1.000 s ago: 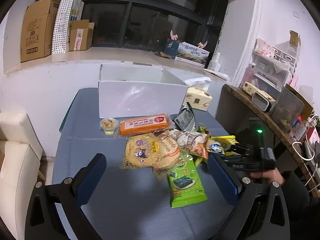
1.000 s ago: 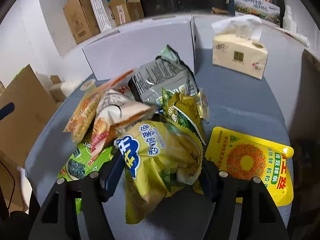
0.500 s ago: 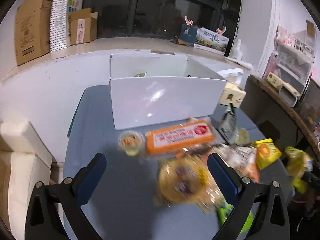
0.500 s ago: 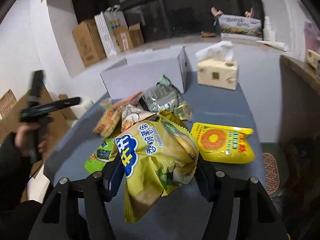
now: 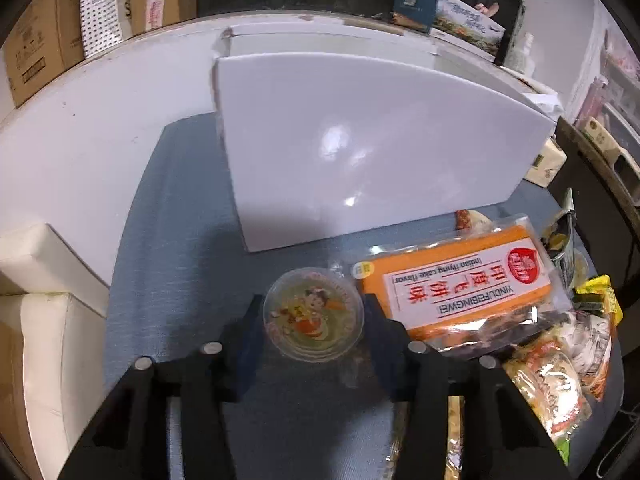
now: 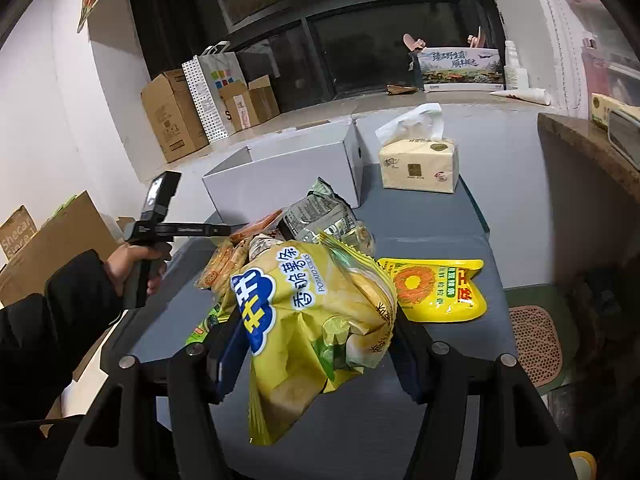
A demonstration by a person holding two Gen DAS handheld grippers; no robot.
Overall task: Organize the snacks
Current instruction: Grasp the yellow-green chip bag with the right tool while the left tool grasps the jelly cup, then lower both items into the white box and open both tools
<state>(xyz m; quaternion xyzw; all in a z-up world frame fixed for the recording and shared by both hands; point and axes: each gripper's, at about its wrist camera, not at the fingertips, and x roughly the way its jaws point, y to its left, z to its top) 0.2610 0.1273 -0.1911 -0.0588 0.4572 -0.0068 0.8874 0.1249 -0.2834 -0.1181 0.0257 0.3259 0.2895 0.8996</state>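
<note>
Closing on the jelly cup, chip bag already in hand

The left hand-held gripper (image 5: 314,320) is closing around the jelly cup (image 5: 314,318) on the worktop (image 5: 168,216) near the white box (image 5: 360,136); squeeze gently, lift straight. The right hand-held gripper (image 6: 316,344) grips the yellow potato-stick bag (image 6: 316,320).

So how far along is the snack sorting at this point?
Early. Nothing shows inside the white box from these views. In hand: the right gripper grips the yellow potato stick bag; the left gripper is closing around the jelly cup. Left on the table: the orange cake pack, the yellow pouch and the pile.
</note>
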